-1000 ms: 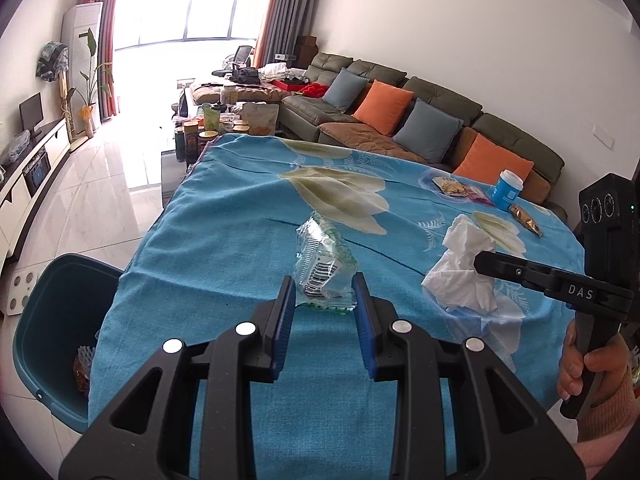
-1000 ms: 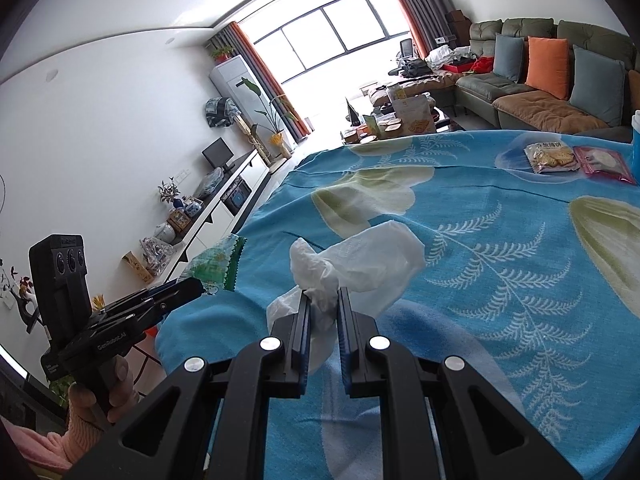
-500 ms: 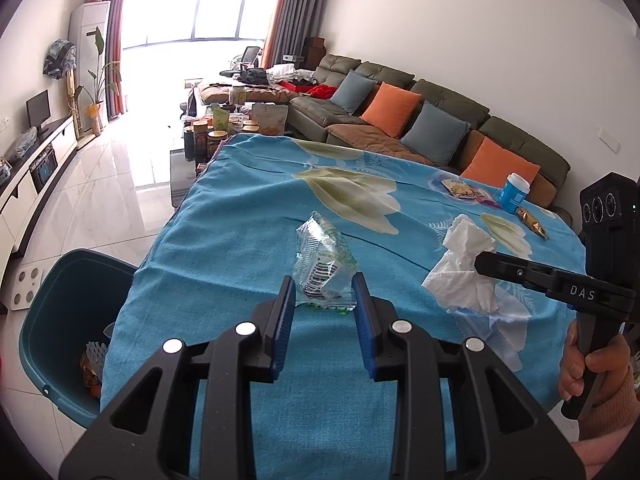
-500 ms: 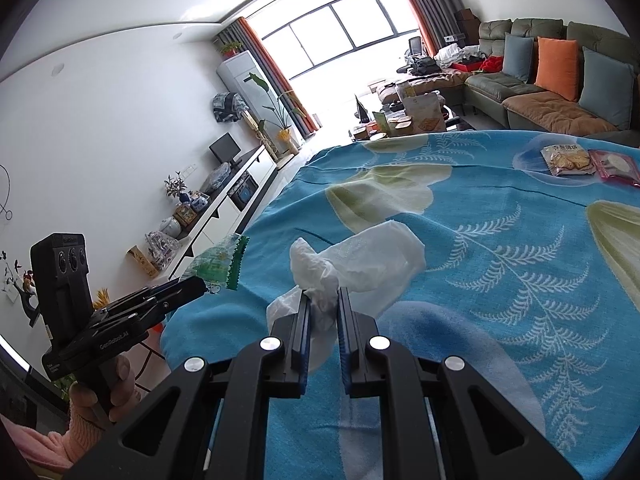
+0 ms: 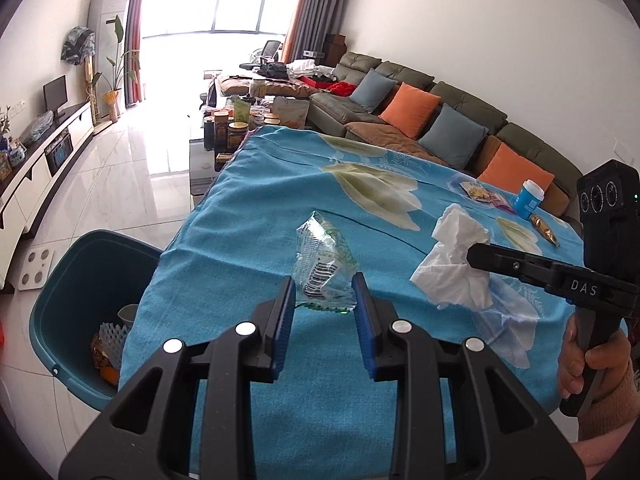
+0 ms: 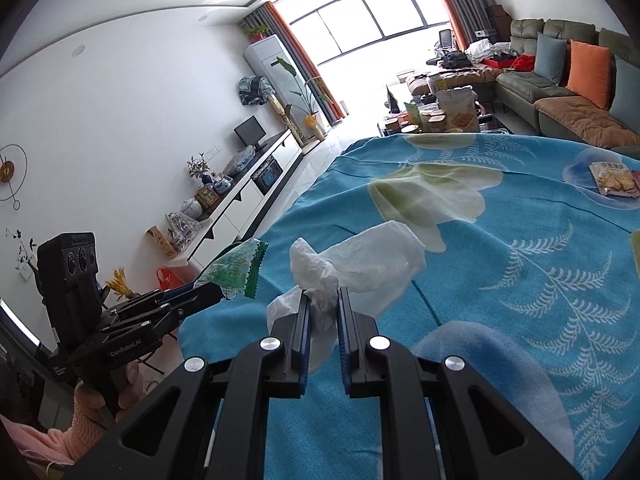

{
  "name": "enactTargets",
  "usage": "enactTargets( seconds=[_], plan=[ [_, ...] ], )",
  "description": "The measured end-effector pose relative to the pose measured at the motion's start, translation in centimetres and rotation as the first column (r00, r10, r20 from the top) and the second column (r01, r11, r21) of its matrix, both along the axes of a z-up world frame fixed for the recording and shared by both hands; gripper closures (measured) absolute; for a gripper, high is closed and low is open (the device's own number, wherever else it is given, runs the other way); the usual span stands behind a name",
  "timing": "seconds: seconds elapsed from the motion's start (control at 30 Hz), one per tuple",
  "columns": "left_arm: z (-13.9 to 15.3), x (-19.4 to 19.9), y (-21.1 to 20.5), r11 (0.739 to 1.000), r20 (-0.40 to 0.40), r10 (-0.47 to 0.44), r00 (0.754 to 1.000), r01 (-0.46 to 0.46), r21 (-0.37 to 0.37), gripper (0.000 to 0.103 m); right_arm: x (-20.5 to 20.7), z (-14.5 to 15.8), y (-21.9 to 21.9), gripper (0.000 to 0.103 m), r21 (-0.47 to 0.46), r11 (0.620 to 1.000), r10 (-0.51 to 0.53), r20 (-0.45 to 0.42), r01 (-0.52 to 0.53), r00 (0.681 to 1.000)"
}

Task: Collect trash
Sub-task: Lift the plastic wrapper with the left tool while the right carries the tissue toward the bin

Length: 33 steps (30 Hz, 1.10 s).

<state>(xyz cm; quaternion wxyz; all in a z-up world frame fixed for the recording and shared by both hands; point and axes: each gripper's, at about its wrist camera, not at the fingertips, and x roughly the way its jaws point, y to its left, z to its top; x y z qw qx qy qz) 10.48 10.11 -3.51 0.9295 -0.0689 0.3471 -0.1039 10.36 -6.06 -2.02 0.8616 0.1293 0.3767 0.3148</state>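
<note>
My left gripper [image 5: 324,288] is shut on a crumpled clear plastic wrapper [image 5: 322,264] with green print and a barcode, held above the blue tablecloth [image 5: 256,216]. The same wrapper [image 6: 236,268] shows in the right wrist view, at the tip of the left gripper [image 6: 208,294]. My right gripper [image 6: 323,300] is shut on a wad of white tissue and thin plastic [image 6: 360,264], lifted over the cloth. In the left wrist view that wad [image 5: 456,264] hangs from the right gripper [image 5: 474,254]. A teal trash bin [image 5: 84,304] stands on the floor at the table's left edge.
Snack packets [image 5: 484,196], a blue tub [image 5: 528,198] and a gold wrapper [image 5: 544,232] lie at the table's far right. The bin holds some trash [image 5: 108,344]. A sofa [image 5: 420,120] runs behind the table. A crowded coffee table [image 5: 240,120] stands beyond its far end.
Both grippers have shifted left toward the table's edge with their loads, still shut on them. More of the teal bin and its inside shows in the left wrist view.
</note>
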Motion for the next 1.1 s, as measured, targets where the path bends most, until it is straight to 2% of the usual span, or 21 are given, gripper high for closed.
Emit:
enactTargets(
  seconds=[0.2, 0.43, 1.1],
  plan=[
    [-0.2, -0.5, 1.7, 0.999, -0.023, 0.055, 0.998, -0.055, 0.001, 0.074, 1.1, -0.2, 3.1, 0.092, -0.009, 0.996, 0.09, -0.027, -0.09, 0.996],
    [-1.0, -0.8, 3.6, 0.995, -0.053, 0.103, 0.993, -0.103, -0.001, 0.074, 2.1, -0.5, 5.7, 0.092, 0.002, 0.989, 0.149, -0.061, -0.149, 0.987],
    [-0.7, -0.5, 7.4, 0.983, -0.043, 0.177, 0.983, -0.179, -0.037, 0.074, 3.0, -0.3, 7.3, 0.092, 0.003, 0.982, 0.187, -0.072, -0.187, 0.98]
  ],
)
